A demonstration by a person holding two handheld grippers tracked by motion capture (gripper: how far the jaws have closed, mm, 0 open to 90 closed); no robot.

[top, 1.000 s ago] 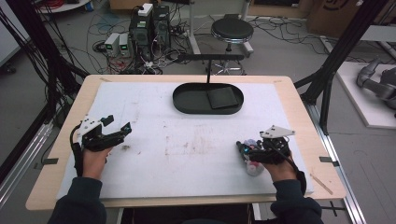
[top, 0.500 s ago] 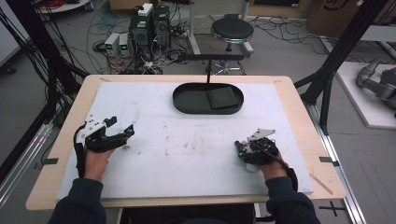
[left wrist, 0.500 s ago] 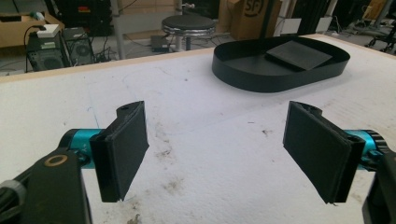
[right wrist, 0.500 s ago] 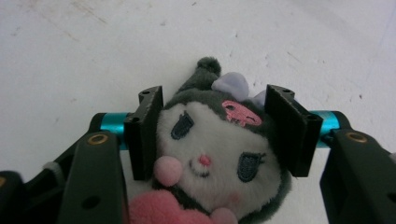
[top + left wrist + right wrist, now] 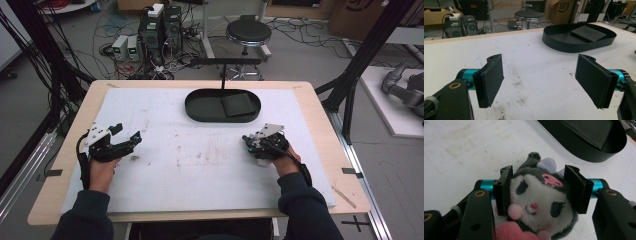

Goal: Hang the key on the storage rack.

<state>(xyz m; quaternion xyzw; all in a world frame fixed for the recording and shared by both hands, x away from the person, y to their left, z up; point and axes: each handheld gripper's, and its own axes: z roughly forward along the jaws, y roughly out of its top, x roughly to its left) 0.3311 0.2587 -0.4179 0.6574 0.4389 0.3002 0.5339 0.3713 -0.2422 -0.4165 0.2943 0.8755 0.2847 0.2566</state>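
A plush toy [image 5: 536,195] with a white face, dark grey hood, pink nose and pink bow sits between the jaws of my right gripper [image 5: 540,190], which is shut on its head. In the high view that gripper [image 5: 251,143] is at the right middle of the white mat, with a bit of the toy [image 5: 260,160] showing under it. My left gripper [image 5: 540,80] stands open with nothing between its pads. It hovers low over the mat's left side [image 5: 126,132].
A black oval tray [image 5: 195,112] lies at the back centre of the mat with a dark flat pad [image 5: 237,104] in its right half. A black post rises behind it. The mat [image 5: 200,165] is stained in the middle. A stool and cables are beyond the table.
My right gripper has moved left and a little away from the person with the plush toy in it. The left gripper has turned slightly and stayed about where it was.
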